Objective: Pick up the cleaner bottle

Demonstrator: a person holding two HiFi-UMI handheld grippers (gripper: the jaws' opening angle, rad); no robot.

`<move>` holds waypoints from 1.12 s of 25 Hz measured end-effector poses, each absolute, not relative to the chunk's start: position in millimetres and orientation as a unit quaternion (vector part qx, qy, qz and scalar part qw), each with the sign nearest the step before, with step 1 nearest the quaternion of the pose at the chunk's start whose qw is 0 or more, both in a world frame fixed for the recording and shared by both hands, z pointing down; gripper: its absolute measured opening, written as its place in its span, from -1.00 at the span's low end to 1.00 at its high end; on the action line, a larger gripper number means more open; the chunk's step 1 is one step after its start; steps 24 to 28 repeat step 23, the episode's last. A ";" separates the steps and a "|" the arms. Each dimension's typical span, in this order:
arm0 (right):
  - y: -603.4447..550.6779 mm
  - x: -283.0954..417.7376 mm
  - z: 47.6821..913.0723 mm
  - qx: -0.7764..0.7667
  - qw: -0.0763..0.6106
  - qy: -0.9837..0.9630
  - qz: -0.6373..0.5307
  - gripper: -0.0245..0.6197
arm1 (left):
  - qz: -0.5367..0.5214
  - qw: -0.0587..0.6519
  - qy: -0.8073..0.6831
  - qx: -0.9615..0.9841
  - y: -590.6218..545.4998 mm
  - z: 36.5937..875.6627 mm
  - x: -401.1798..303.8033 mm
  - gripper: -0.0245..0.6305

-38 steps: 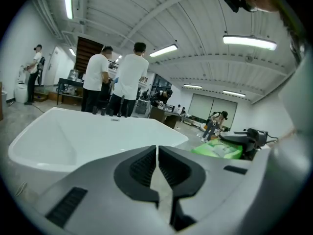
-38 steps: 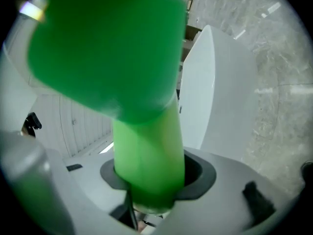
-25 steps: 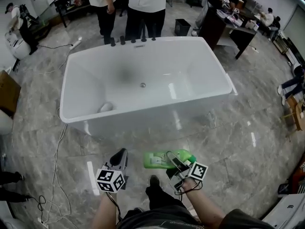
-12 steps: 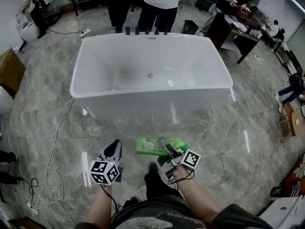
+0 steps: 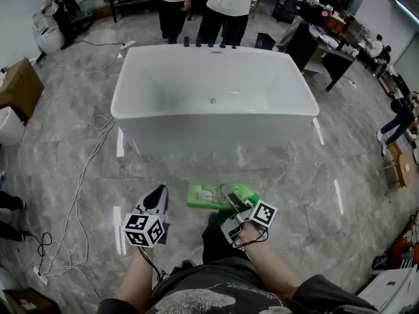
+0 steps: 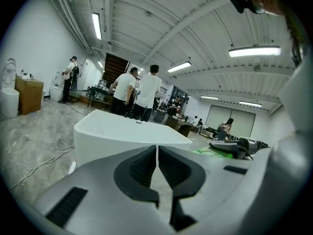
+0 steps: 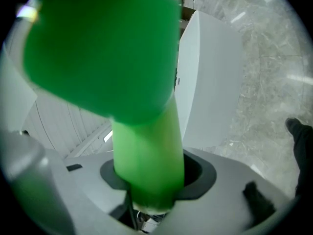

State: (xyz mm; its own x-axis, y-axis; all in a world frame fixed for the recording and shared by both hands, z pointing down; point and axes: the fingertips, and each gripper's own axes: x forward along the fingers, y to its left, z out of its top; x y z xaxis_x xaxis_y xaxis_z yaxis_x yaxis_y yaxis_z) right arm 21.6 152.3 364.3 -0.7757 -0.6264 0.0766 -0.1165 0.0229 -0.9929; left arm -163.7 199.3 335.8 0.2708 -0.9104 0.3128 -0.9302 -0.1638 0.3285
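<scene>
The green cleaner bottle (image 5: 208, 195) hangs sideways above the floor, neck toward my right gripper (image 5: 229, 199), which is shut on it. In the right gripper view the bottle (image 7: 142, 106) fills the middle, its neck clamped between the dark pads of the right gripper (image 7: 149, 180). My left gripper (image 5: 159, 193) is held beside it on the left, jaws shut with nothing between them. In the left gripper view the left gripper (image 6: 156, 153) has its pads touching, and the bottle (image 6: 209, 151) shows at the right. A white bathtub (image 5: 216, 136) stands ahead on the marble floor.
The bathtub (image 6: 112, 136) has dark taps (image 5: 209, 44) on its far rim. Two people (image 5: 229, 5) stand behind it. White cables (image 5: 85, 169) trail over the floor at the left near a cardboard box (image 5: 19, 87). Desks (image 5: 321, 38) stand at the back right. My black shoe (image 5: 213, 231) is below the bottle.
The tub has slid from left of centre to the middle of the head view and looks smaller. Both grippers keep their pose, the bottle still in the right one.
</scene>
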 end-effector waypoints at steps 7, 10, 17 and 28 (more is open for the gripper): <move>209.3 28.6 352.7 -0.260 0.221 0.686 -0.642 -0.32 | 0.015 0.226 -0.596 0.771 261.1 335.0 -142.1 -0.85; 231.5 30.4 350.4 -0.263 0.230 0.682 -0.642 -0.32 | 0.019 0.230 -0.586 0.777 284.6 337.2 -135.4 -0.85; 274.7 53.1 347.5 -0.281 0.246 0.676 -0.635 -0.32 | 0.029 0.227 -0.562 0.795 326.5 335.7 -114.8 -0.85; 295.5 60.4 338.9 -0.291 0.268 0.674 -0.624 -0.32 | 0.028 0.217 -0.551 0.806 344.8 327.5 -112.5 -0.85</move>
